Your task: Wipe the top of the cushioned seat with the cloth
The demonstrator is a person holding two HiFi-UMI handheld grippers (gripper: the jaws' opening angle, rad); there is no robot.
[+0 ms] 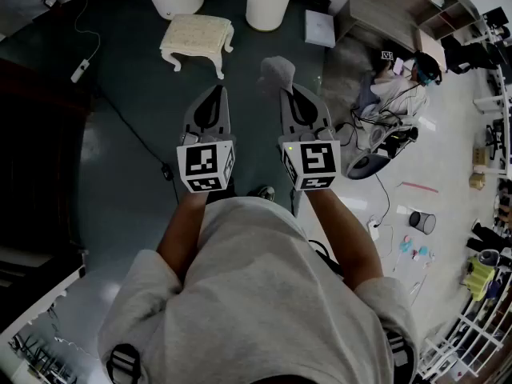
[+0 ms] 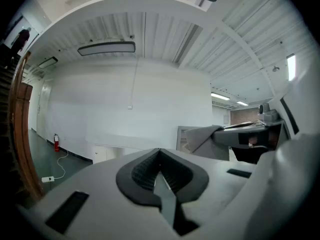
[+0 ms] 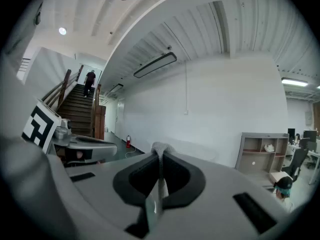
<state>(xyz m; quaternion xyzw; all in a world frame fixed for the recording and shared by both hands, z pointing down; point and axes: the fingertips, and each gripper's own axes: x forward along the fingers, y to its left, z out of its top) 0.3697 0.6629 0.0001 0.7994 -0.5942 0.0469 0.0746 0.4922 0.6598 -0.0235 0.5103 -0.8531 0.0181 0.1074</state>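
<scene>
1. The right gripper (image 1: pixel 293 96) has its jaws pressed together on a grey cloth (image 1: pixel 277 70). In the right gripper view a small fold of this cloth (image 3: pixel 159 148) comes out above the closed tips. The rest of it hangs in front of the gripper in the centre of the head view.
2. The left gripper (image 1: pixel 216 96) has its jaws together as well, and the left gripper view shows nothing between them. I judge that it has no work in this task and is only held beside the other.
3. The cushioned seat (image 1: pixel 197 32), a cream stool with curved legs, stands on the dark floor (image 1: pixel 136 94) in the upper left of the head view. It is well apart from both grippers.
4. Both gripper views look level at a white wall, not down. So the grippers seem to be carried high, probably for walking to the seat.
5. The wiping is not yet begun. The next move must bring the cloth down flat on the seat top.
</scene>
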